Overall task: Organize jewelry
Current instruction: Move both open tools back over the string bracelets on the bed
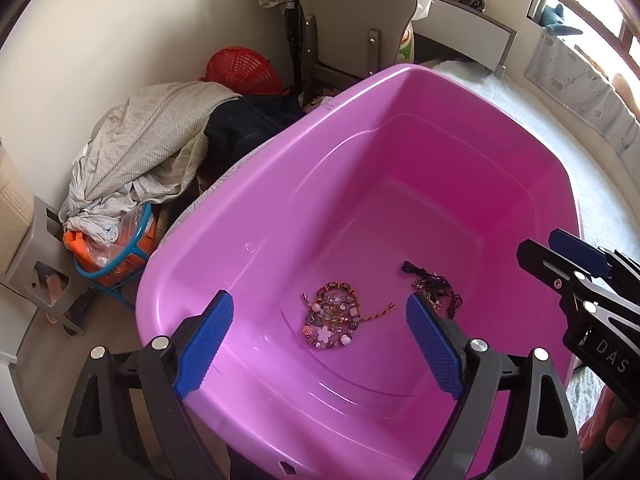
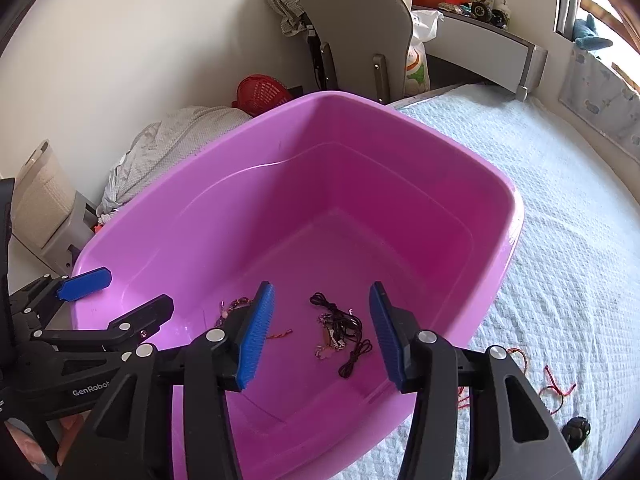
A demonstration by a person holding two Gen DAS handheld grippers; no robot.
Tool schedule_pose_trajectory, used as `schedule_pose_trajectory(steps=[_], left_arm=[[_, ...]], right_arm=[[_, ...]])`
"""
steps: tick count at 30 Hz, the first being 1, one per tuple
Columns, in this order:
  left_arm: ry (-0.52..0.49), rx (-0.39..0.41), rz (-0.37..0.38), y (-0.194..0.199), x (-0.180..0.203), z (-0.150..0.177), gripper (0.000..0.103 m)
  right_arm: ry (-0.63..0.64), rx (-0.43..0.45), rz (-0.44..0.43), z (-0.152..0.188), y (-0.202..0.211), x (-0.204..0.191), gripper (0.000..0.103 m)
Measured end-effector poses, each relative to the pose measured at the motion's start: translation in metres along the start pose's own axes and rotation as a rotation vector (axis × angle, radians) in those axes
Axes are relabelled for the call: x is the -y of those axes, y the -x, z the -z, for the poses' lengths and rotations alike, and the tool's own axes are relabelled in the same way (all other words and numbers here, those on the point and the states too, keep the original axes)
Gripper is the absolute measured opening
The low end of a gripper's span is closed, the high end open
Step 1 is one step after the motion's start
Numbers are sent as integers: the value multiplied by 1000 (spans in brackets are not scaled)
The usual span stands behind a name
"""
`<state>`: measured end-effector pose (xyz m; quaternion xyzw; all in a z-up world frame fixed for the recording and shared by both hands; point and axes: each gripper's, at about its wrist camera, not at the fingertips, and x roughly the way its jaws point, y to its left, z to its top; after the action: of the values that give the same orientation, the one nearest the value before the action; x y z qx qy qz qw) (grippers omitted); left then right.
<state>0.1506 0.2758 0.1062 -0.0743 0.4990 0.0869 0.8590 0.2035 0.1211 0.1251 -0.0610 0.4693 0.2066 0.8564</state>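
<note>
I had both grippers poised over the large glossy pink plastic tub (image 1: 280, 208) that sat on the white textured bedspread (image 2: 560, 220). My left gripper (image 1: 320, 342) stood with its blue ribbed pads (image 1: 204, 344) wide apart, nothing between them but the tub floor below. On that floor, framed by those pads, lay the heap of colourful beaded bracelets with a white flower charm (image 1: 334, 316), and just right of it the tangle of dark cord necklaces (image 1: 434, 286), partly hidden behind the right-hand pad.

My right gripper (image 2: 322, 340) also had its jaws parted, less widely, and gripped nothing. The dark cords (image 2: 340, 330) lay loose on the tub floor beneath the gap. The beaded heap (image 2: 234, 308) showed only at the edge of the left pad.

Outside the tub, on the bedspread to the right, I saw thin red thread bracelets (image 2: 554, 388) and a small dark round object (image 2: 576, 430); I could not tell what it was. Behind the tub stood a grey chair back (image 2: 356, 28), a red mesh basket (image 1: 242, 70) and a pile of crumpled checked cloth (image 1: 148, 140).
</note>
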Motion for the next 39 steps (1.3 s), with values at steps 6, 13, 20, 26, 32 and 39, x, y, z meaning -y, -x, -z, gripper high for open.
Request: schedule_pose_trajectory(steps=[6, 13, 20, 26, 32, 39], left_arm=[[2, 12, 0, 12, 1, 1, 87], [-7, 51, 3, 34, 5, 2, 91], [-21, 103, 4, 59, 8, 8, 93], [-16, 154, 20, 80, 11, 16, 97], [-67, 186, 43, 97, 30, 31, 97], [-177, 228, 97, 115, 72, 63, 97]], right_arm=[[-28, 22, -12, 3, 10, 2, 57], [-51, 46, -9, 7, 28, 2, 65], [-72, 70, -1, 14, 49, 3, 71], [-103, 115, 10, 29, 72, 10, 73], [-133, 179, 59, 55, 100, 22, 73], [-178, 232, 128, 101, 137, 44, 73]])
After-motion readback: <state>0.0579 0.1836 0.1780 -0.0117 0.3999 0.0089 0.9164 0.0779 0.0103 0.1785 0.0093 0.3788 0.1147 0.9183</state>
